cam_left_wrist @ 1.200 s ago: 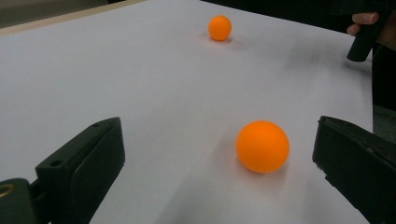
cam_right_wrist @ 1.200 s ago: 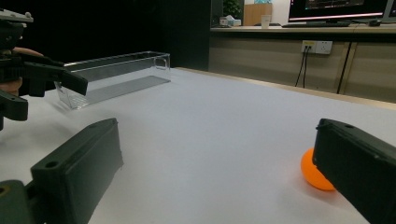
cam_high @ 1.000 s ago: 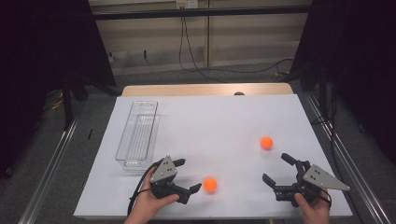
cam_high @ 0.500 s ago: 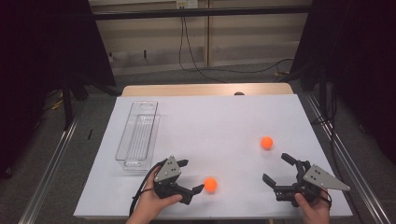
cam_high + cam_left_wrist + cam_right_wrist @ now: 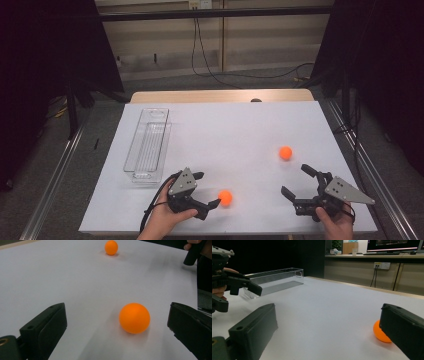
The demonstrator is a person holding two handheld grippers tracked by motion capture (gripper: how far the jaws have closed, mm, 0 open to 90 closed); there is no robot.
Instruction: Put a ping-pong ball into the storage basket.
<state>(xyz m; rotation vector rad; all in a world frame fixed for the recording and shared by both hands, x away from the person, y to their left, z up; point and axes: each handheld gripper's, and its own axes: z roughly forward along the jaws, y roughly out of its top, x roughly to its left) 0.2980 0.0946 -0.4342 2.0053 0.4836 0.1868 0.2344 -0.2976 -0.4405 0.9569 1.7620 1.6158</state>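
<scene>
Two orange balls lie on the white table. The near ball (image 5: 225, 197) (image 5: 134, 318) rests just ahead of my left gripper (image 5: 207, 190) (image 5: 116, 313), close to its right jaw. That gripper is open and holds nothing. The far ball (image 5: 285, 152) (image 5: 111, 247) sits beyond my right gripper (image 5: 295, 180) (image 5: 328, 315), which is also open and holds nothing. In the right gripper view this ball (image 5: 379, 334) peeks out from behind the right jaw.
A clear plastic tray (image 5: 147, 145) (image 5: 274, 281) stands lengthwise at the table's left side, with nothing in it. The left gripper (image 5: 234, 282) shows at the left of the right gripper view. The table's front edge runs close under both hands.
My left gripper has edged slightly right, nearer the near ball. The right gripper and both balls have stayed put.
</scene>
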